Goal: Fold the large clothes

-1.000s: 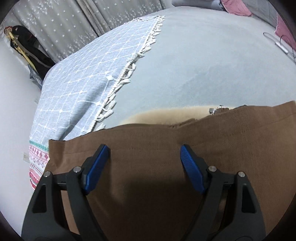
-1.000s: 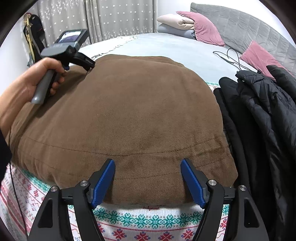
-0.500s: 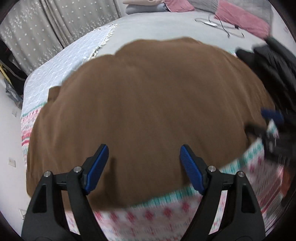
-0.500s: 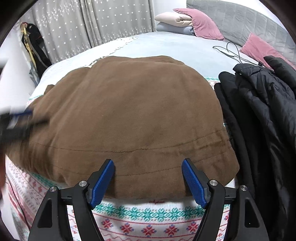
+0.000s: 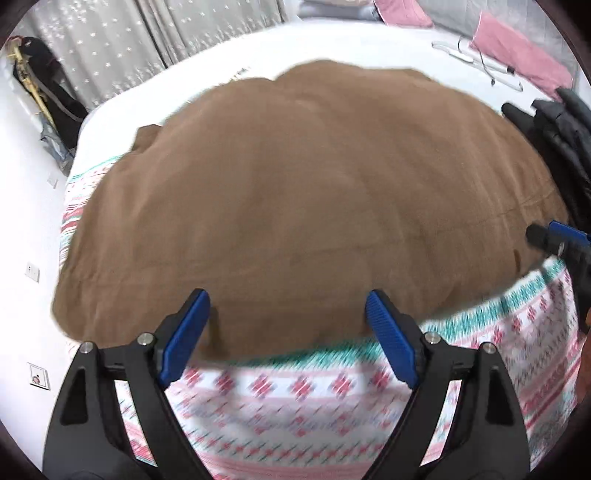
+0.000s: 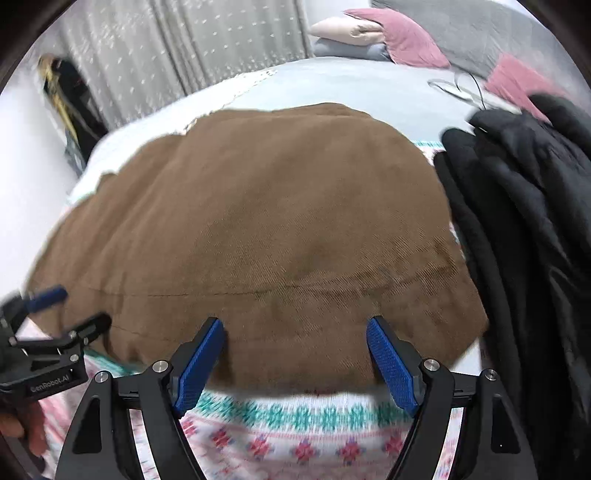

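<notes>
A large brown garment (image 5: 306,192) lies spread flat on the bed, over a patterned blanket (image 5: 295,398). It also fills the right wrist view (image 6: 266,236). My left gripper (image 5: 286,332) is open and empty, hovering over the garment's near hem. My right gripper (image 6: 295,358) is open and empty over the near hem further right. The right gripper also shows at the right edge of the left wrist view (image 5: 557,240). The left gripper also shows at the left edge of the right wrist view (image 6: 62,314).
A pile of black jackets (image 6: 524,229) lies right of the brown garment. Pink and beige pillows (image 6: 384,33) and a cable (image 5: 476,59) lie at the far end of the grey bed. Curtains (image 6: 166,55) and a dark bag (image 5: 48,92) stand at the back left.
My left gripper has swung from the garment's far left edge back to its near hem, beside the right gripper. The right gripper has stayed open over the near hem.
</notes>
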A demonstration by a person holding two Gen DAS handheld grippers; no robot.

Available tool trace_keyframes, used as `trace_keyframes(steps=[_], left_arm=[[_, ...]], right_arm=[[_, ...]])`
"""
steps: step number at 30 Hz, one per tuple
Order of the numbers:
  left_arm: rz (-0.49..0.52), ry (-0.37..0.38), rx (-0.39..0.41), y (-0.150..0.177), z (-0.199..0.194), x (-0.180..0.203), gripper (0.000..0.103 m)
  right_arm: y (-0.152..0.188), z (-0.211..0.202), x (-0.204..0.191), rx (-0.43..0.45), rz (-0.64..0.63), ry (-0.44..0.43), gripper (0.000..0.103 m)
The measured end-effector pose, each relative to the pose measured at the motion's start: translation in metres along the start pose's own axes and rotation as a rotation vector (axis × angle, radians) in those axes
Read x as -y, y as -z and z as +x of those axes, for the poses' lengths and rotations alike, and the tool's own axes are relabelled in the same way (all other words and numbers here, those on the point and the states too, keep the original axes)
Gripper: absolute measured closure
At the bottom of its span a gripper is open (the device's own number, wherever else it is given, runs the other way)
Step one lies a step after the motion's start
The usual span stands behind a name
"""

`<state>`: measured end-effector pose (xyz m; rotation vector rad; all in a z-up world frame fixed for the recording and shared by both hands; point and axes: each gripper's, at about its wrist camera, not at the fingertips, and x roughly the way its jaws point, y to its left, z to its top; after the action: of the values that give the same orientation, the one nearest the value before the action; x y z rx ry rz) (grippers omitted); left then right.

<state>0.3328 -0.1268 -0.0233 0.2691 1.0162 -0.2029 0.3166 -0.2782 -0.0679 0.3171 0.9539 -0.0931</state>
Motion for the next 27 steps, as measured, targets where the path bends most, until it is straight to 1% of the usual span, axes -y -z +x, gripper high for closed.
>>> trace_keyframes(steps=[2,5,6,8,12,15,18,20,24,27], left_arm=[[-0.008,-0.009,0.007,0.003,-0.004,-0.01,0.016],[-0.062,-0.029,0.019,0.008,-0.002,-0.041,0.016],[-0.095,-0.018,0.007,0.009,0.003,-0.053,0.016],[-0.185,0.036,-0.032,0.01,0.015,-0.077,0.016],[-0.32,0.098,-0.061,0.018,0.033,-0.113,0.016],[-0.386,0.151,-0.061,0.025,0.041,-0.135,0.016],[-0.396,0.158,-0.052,0.03,0.04,-0.145,0.016],[-0.422,0.171,-0.04,0.033,0.04,-0.157,0.017],[-0.509,0.297,-0.028,0.042,0.041,-0.184,0.02],[-0.57,0.352,-0.017,0.046,0.037,-0.198,0.021]], right_arm=[[-0.001,-0.009,0.014,-0.003,0.104,-0.082,0.022],[0.003,-0.004,0.027,-0.038,0.223,-0.149,0.022],[0.004,-0.001,0.03,-0.048,0.249,-0.154,0.022],[0.014,0.002,0.034,-0.066,0.294,-0.164,0.022],[0.03,0.007,0.046,-0.076,0.373,-0.161,0.022],[0.03,0.009,0.062,-0.022,0.437,-0.144,0.022],[0.024,0.01,0.067,0.039,0.441,-0.118,0.022],[0.026,0.015,0.069,0.067,0.467,-0.119,0.022],[0.027,0.019,0.063,0.127,0.483,-0.087,0.02],[0.025,0.022,0.063,0.16,0.52,-0.093,0.02]])
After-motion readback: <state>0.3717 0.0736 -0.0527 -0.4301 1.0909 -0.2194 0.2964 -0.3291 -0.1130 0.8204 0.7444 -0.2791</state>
